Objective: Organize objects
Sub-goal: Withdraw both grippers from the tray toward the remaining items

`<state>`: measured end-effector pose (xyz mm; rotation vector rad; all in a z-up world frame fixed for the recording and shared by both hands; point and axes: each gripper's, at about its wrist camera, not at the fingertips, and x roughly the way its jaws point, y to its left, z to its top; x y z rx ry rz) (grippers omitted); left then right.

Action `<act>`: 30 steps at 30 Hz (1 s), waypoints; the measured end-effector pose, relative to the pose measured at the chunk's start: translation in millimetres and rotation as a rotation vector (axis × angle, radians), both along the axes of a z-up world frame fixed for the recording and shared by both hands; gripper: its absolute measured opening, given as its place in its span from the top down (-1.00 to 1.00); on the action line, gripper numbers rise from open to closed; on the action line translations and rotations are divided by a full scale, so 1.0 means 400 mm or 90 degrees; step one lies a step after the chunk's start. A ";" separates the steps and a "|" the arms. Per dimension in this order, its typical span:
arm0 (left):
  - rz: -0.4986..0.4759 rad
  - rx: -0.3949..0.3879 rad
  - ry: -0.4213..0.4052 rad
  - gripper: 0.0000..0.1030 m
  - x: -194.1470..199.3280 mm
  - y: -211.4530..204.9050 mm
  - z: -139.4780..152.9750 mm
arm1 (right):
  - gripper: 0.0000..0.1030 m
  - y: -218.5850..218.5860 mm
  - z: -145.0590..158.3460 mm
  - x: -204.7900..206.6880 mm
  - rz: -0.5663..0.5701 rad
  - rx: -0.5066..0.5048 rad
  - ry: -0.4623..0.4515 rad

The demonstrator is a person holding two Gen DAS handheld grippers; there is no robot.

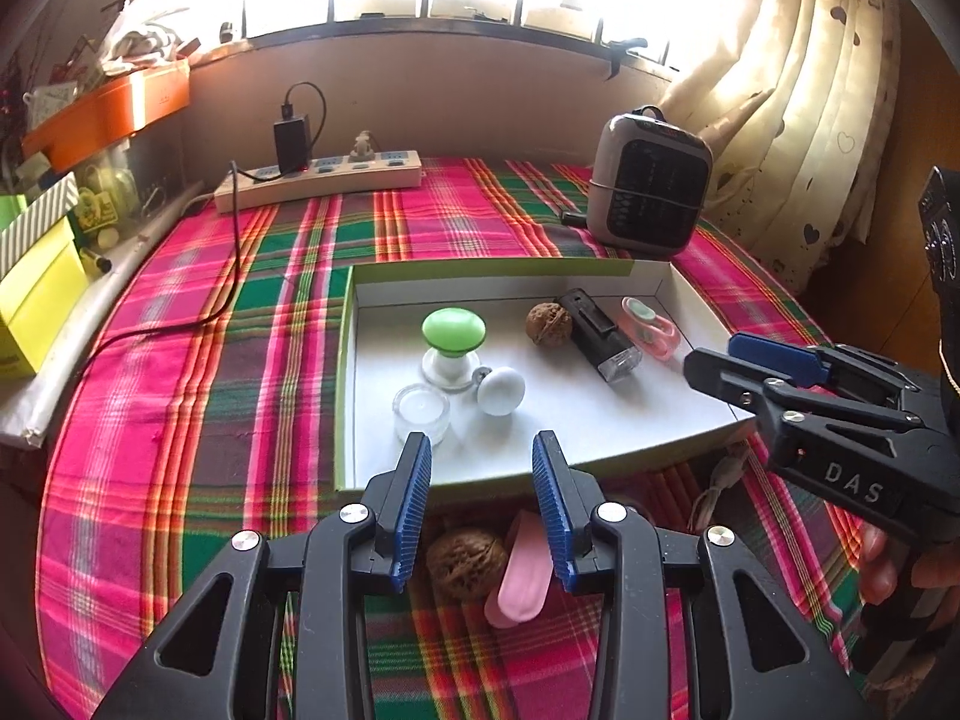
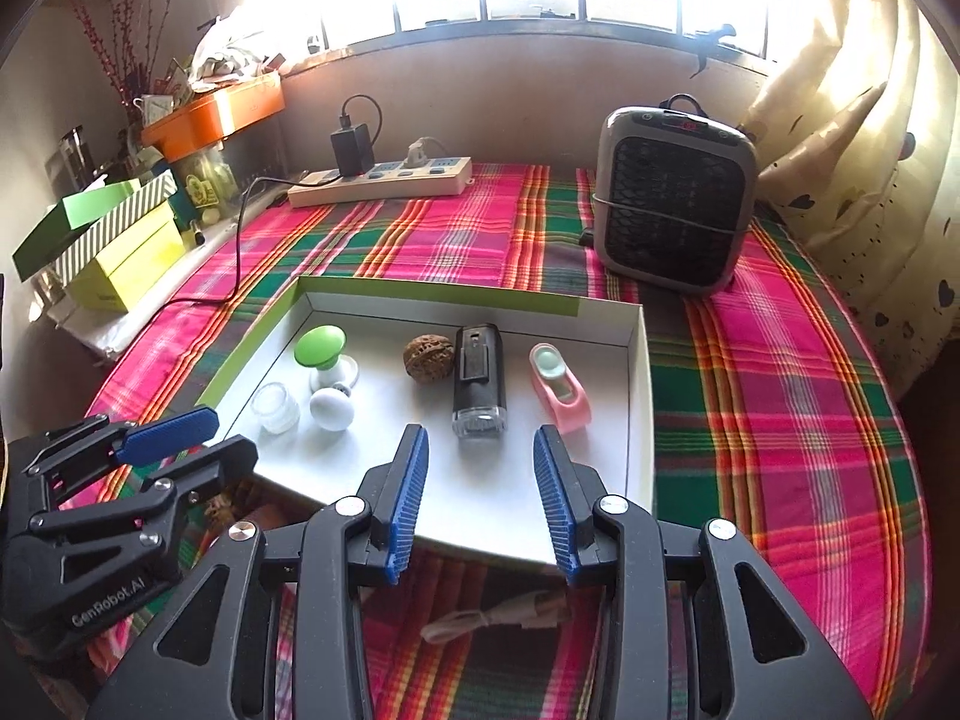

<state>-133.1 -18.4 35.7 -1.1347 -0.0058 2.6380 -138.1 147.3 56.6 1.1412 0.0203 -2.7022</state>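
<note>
Tray: shallow white cardboard tray (image 1: 690, 300) on the plaid tabletop (image 1: 180, 360).
Outside tray: brown walnut (image 1: 467, 561) touching pink plastic piece (image 1: 522, 576), at its near edge.
Left gripper (image 1: 482, 474): fingers spread, empty, above the walnut.
Right gripper (image 2: 481, 468): fingers spread, empty.

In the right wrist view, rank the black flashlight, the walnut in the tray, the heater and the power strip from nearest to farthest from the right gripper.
1. Black flashlight, just ahead of the right gripper.
2. Walnut, tray middle.
3. Heater, back right.
4. Power strip, back left.

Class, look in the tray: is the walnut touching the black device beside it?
Apart. In the right wrist view a strip of white tray floor shows between the walnut and the black device.
</note>
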 end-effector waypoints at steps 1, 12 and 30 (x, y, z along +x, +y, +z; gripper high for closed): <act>0.003 0.003 -0.001 0.35 0.004 -0.005 -0.001 | 0.17 0.003 0.002 0.007 -0.001 0.000 0.003; 0.025 0.020 -0.003 0.35 0.046 -0.052 -0.008 | 0.16 0.028 -0.003 0.069 -0.020 -0.006 0.012; 0.039 0.048 -0.016 0.34 0.099 -0.089 -0.025 | -0.12 0.036 -0.069 0.126 -0.067 0.006 -0.027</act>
